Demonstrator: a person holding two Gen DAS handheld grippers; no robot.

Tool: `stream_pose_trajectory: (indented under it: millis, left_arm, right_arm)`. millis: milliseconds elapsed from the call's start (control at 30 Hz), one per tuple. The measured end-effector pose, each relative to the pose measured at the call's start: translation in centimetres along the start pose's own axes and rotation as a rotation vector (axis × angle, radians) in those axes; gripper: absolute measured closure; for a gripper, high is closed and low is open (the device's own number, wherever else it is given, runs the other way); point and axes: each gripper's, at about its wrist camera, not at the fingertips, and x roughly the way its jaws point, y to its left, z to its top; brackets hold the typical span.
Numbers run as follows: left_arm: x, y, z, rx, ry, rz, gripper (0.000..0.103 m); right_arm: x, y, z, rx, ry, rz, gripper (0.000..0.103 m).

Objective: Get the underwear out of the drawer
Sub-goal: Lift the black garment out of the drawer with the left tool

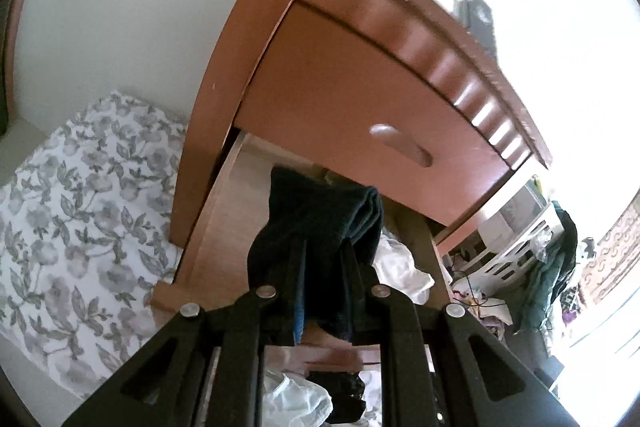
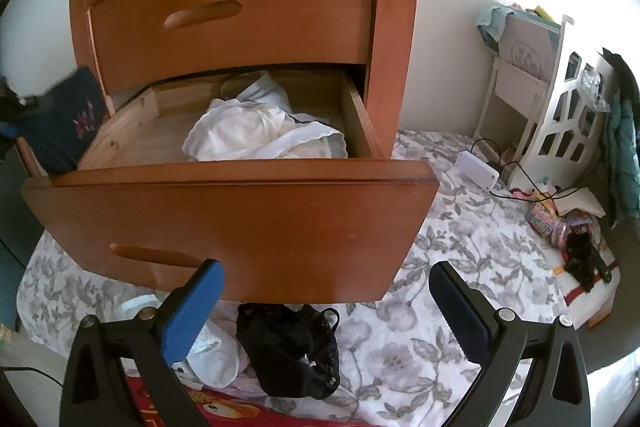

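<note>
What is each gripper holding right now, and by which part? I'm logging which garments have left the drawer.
The left gripper is shut on a dark navy garment, pinching its bunched lower fold. The right gripper is open, holding nothing.

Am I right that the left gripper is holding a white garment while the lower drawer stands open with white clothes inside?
Not quite. The garment clamped in the left gripper is dark navy, not white, as the left wrist view shows. The rest holds: the lower drawer is open with white clothes inside.

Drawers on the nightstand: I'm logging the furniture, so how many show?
2: the closed upper drawer and, under it, the pulled-out lower drawer with white clothes inside. Any lower ones would be hidden.
</note>
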Motion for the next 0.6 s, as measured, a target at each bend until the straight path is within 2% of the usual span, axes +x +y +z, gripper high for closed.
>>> stream_pose_trajectory:
  millis: [267, 367, 533, 600]
  left_arm:
    - [-3.6, -1.5, -1.0, 0.04, -0.084, -0.022, 0.089]
    - [-4.2, -1.6, -1.5, 0.039, -0.091, -0.027, 0.096]
    - [-4.0, -1.6, -1.6, 0.035, -0.078, -0.047, 0.096]
    - [-3.5, -1.4, -1.7, 0.028, -0.063, -0.033, 0.096]
  right_arm:
    - [-0.2, 0.6, 0.0, -0.035, -0.012, -0.027, 0.0]
    - [-0.4, 1.0, -0.1, -0.055, -0.023, -0.036, 0.0]
    - [-0.8, 1.5, -0.1, -0.08, -0.042, -0.048, 0.0]
    - [-0.8, 1.6, -0.2, -0.089, -0.046, -0.052, 0.0]
